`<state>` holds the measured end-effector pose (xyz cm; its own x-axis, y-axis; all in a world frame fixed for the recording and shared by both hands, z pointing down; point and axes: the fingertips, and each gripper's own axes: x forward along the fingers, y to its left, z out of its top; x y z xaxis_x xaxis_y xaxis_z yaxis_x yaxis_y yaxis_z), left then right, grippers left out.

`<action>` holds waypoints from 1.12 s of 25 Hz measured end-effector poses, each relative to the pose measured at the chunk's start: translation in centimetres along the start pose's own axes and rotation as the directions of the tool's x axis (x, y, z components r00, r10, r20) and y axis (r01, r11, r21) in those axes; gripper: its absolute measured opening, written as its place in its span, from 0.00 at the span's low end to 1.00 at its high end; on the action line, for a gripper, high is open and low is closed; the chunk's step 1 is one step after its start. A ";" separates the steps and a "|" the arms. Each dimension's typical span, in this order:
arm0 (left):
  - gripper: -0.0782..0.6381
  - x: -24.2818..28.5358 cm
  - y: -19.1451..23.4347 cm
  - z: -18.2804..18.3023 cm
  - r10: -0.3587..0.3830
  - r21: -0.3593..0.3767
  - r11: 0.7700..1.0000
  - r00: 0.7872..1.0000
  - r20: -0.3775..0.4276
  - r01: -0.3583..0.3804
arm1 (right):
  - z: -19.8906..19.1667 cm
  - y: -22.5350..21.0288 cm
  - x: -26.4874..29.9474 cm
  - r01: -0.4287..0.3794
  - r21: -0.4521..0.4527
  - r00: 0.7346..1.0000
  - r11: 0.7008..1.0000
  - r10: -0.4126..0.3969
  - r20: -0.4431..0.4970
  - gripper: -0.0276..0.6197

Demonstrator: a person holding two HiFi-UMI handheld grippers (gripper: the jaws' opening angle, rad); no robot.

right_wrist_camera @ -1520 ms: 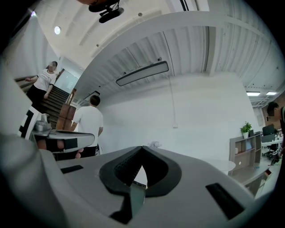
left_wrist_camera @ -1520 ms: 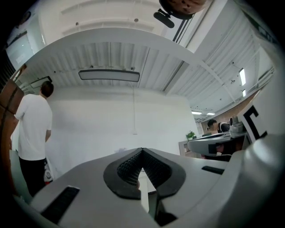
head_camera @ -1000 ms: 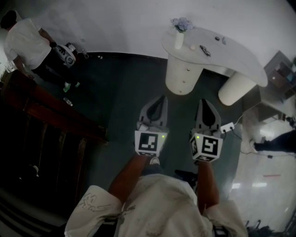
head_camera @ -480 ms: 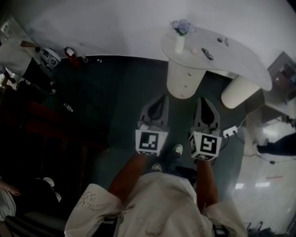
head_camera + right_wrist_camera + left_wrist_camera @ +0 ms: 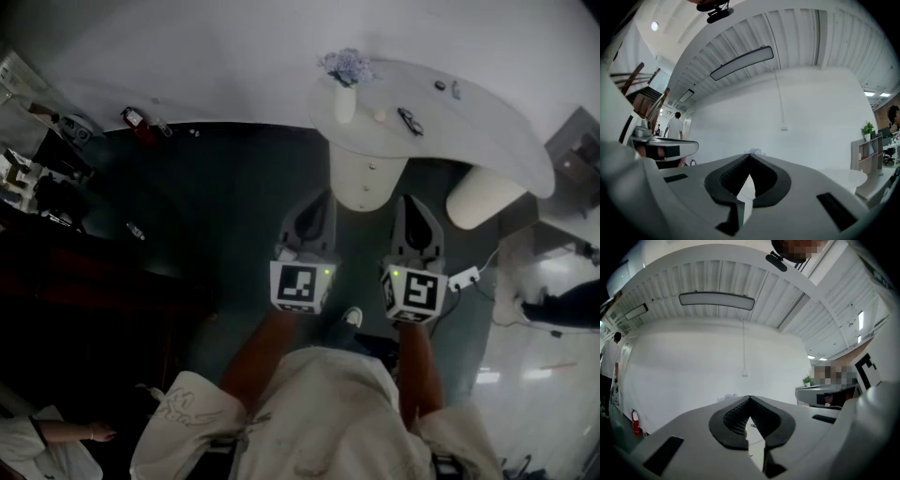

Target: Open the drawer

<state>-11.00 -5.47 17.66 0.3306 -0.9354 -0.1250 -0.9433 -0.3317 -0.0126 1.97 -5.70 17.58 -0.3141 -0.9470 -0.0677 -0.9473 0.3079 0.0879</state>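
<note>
Nearest to us, at six o'clock in the head view, are our white shirt and bare forearms, with one shoe on the dark green floor between the arms. Each hand carries a gripper side by side, both pointing toward twelve o'clock. The left gripper has its fingers together, tips meeting in a point with nothing between them. The right gripper matches it, tips pressed to each other and empty. At three o'clock of the right gripper's marker cube, a white power strip lies on the floor with its cable trailing off.

Just past the fingertips, at twelve o'clock and between the two grippers, stands the round white pedestal of a curved white table. The drawer sits in this pedestal, marked by small knobs, its front flush with the curve and not touched by either gripper. A second, plain pedestal stands at one o'clock.

On the tabletop above the drawer stands a white vase of pale flowers, with a few small dark things farther along toward one o'clock. Farthest, at ten o'clock, a red fire extinguisher stands at the foot of the white wall.
</note>
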 end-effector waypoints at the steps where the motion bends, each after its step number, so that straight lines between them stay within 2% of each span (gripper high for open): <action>1: 0.10 0.9 -0.3 -0.1 0.004 -0.002 1.000 1.000 -0.001 -0.004 | -0.2 -0.9 0.5 0.000 0.001 1.000 1.000 0.000 0.001 0.05; 8: 0.10 6.2 -2.4 -0.1 0.022 0.014 1.000 1.000 0.000 -0.022 | -1.3 -6.3 3.7 -0.002 0.035 1.000 0.999 0.002 -0.001 0.05; 14: 0.10 9.0 -2.9 -0.4 0.022 0.030 0.999 1.000 -0.001 -0.022 | -2.3 -8.4 5.6 0.002 0.042 1.000 0.999 -0.002 -0.014 0.05; 21: 0.10 11.7 -1.5 -1.7 0.009 0.018 1.000 1.000 -0.012 -0.009 | -3.9 -8.7 8.3 0.011 0.038 0.998 0.999 -0.009 -0.058 0.05; 28: 0.10 14.9 1.6 -3.5 -0.031 0.017 0.999 0.999 -0.006 0.031 | -5.3 -7.6 12.3 0.048 -0.015 0.997 0.999 -0.049 -0.066 0.05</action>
<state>-7.45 -20.38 19.22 0.3600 -0.9254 -0.1182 -0.9329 -0.3587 -0.0330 5.69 -20.16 21.36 -0.2627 -0.9649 -0.0060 -0.9603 0.2609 0.0991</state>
